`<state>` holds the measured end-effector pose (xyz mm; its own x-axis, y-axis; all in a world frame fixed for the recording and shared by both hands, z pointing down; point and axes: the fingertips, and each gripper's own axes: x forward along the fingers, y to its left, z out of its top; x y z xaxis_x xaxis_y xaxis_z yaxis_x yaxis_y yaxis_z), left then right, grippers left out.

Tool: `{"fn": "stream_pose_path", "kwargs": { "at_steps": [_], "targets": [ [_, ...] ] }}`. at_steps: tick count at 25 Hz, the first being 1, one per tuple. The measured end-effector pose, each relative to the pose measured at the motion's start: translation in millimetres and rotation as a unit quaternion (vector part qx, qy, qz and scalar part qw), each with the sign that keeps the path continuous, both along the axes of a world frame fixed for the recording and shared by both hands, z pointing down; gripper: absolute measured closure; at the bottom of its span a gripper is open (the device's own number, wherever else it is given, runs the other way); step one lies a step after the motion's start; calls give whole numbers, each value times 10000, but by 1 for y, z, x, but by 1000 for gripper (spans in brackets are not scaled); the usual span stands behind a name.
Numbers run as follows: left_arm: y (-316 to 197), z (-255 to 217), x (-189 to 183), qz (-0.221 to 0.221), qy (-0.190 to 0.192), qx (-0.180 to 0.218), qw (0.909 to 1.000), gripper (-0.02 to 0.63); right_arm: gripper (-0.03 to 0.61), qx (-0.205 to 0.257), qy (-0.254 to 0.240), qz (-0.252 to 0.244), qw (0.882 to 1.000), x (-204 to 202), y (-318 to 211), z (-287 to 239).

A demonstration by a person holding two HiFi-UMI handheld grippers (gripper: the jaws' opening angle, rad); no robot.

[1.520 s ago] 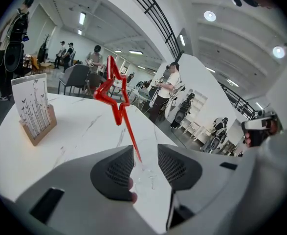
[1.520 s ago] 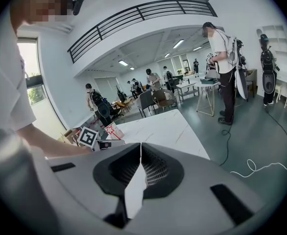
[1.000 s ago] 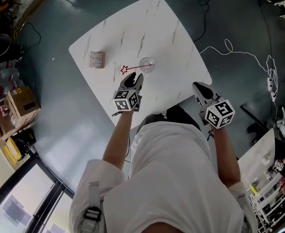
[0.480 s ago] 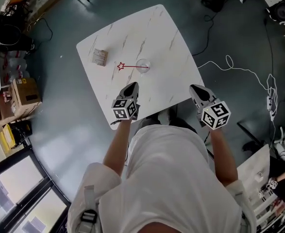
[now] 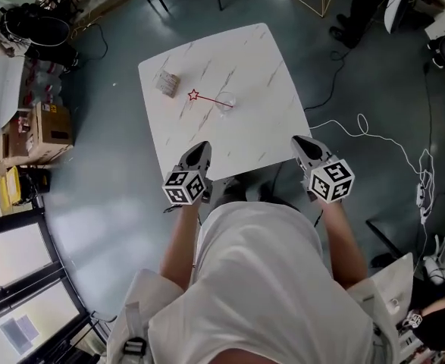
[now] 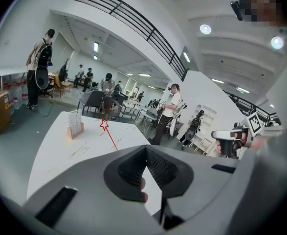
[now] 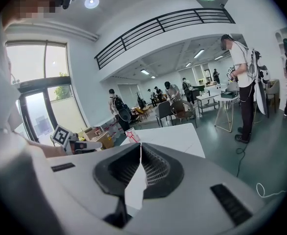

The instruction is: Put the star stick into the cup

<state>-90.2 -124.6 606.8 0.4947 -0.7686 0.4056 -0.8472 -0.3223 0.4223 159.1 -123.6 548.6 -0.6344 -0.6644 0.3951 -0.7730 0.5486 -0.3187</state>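
- Head view shows the star stick with its lower end at the clear cup and the red star lying out to the cup's left.
- Left gripper view shows the star raised clear of the table top, the stick slanting down behind the gripper body. The cup itself is hidden there. Judged from this, the stick stands tilted inside the cup.
- Left of the cup, beyond the star, stands a small wooden card holder, apart from both.
- The cup sits towards the far half of the white marbled table.
- Left gripper hangs at the table's near edge, well apart from the cup. Its pads are pressed together with nothing between them.
- Right gripper also sits at the near edge, well to the cup's right, jaws together and empty.
- Progress, as judged: placement looks complete, with neither gripper touching the stick. Nothing appears left but to confirm that the stick rests stable.
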Motion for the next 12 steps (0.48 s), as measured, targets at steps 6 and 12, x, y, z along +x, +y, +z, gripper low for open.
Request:
{"fn": "stream_pose_path", "kwargs": {
  "at_steps": [6,12],
  "targets": [
    [53,-50,4,-18,411,303,9987,600,552,91,-195,-406,9989,-7,25,-20],
    [96,-79,-11,-310,314,509,9977,600,552,233,-305,-737,9965,-20,39,-44]
  ]
}}
